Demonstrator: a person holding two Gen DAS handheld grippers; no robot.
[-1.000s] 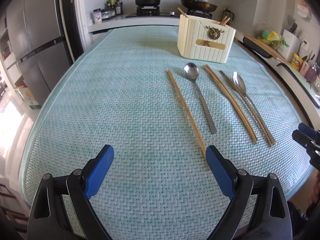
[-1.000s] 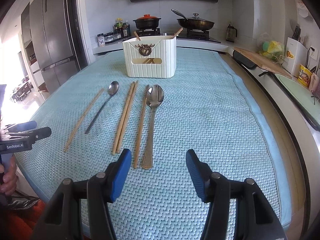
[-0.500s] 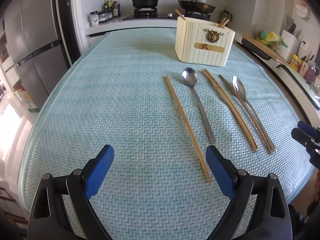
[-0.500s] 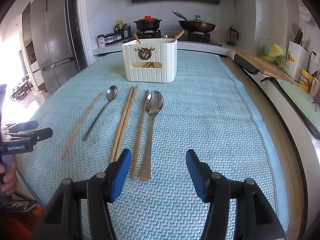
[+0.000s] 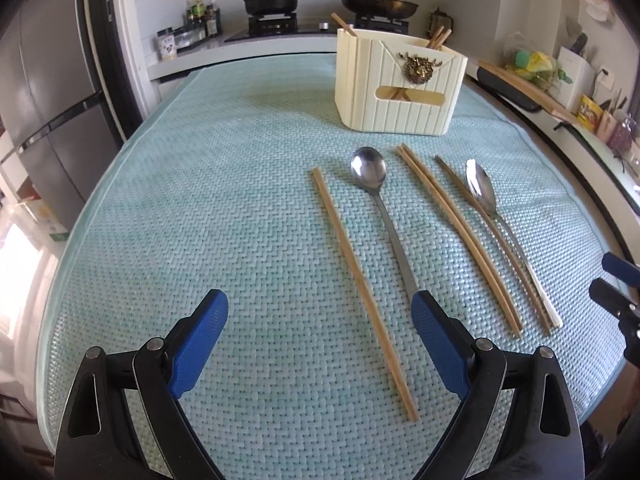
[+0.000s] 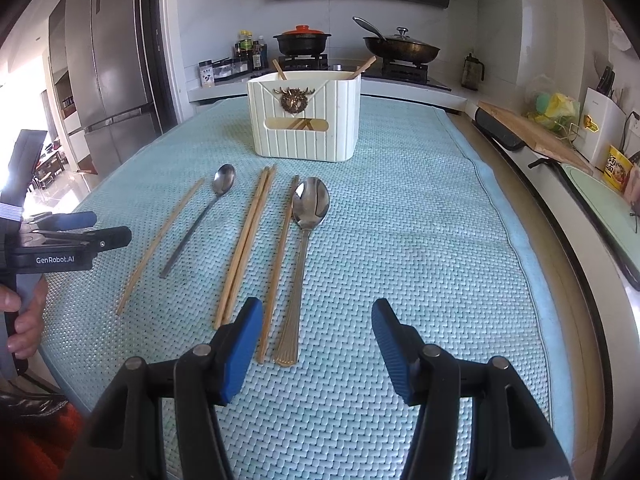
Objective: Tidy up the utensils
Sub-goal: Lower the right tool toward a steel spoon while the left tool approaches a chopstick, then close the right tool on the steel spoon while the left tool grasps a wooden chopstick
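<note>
A cream utensil holder (image 5: pixel 400 88) (image 6: pixel 306 116) with chopsticks in it stands at the far side of a teal woven mat (image 5: pixel 200 220). In front of it lie a single chopstick (image 5: pixel 360 280) (image 6: pixel 160 240), a dark-handled spoon (image 5: pixel 380 208) (image 6: pixel 204 212), a chopstick pair (image 5: pixel 456 232) (image 6: pixel 248 240), another chopstick (image 6: pixel 280 256) and a gold-handled spoon (image 5: pixel 496 224) (image 6: pixel 304 248). My left gripper (image 5: pixel 320 320) is open above the mat, near the single chopstick's near end. My right gripper (image 6: pixel 316 328) is open just behind the gold-handled spoon's handle end.
A stove with a black pot (image 6: pixel 302 40) and a pan (image 6: pixel 400 46) is behind the table. A fridge (image 6: pixel 108 80) stands at the left. A counter with a cutting board (image 6: pixel 532 132) runs along the right. The mat's near edge is close below both grippers.
Both grippers have drawn back and lifted slightly, so the utensils sit lower and nearer in view. Both stay open. No utensil has moved.
</note>
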